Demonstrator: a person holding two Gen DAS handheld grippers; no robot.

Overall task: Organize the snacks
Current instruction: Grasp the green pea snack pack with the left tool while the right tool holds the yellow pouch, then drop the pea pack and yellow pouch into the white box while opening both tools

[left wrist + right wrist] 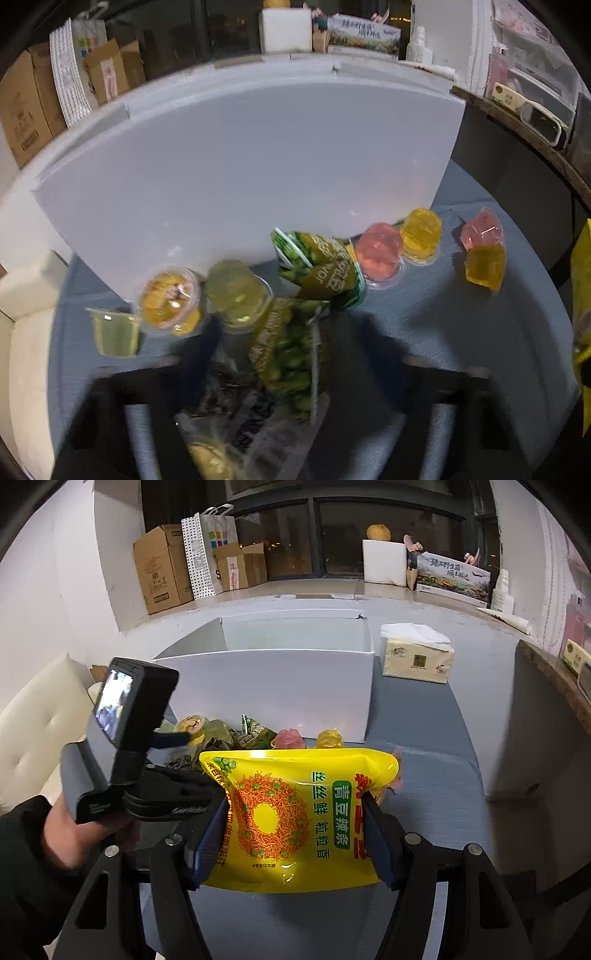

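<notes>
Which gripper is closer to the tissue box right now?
Right. The right gripper, clamping the yellow snack bag, faces the tissue box beside the white box. The left gripper is lower left among the jelly cups, farther off.

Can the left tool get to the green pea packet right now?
Probably yes. The left tool is already low over the snack pile, and the green pea packet lies between its fingers with nothing on top of it. The jelly cups sit close beside it, so it might bump them.
</notes>
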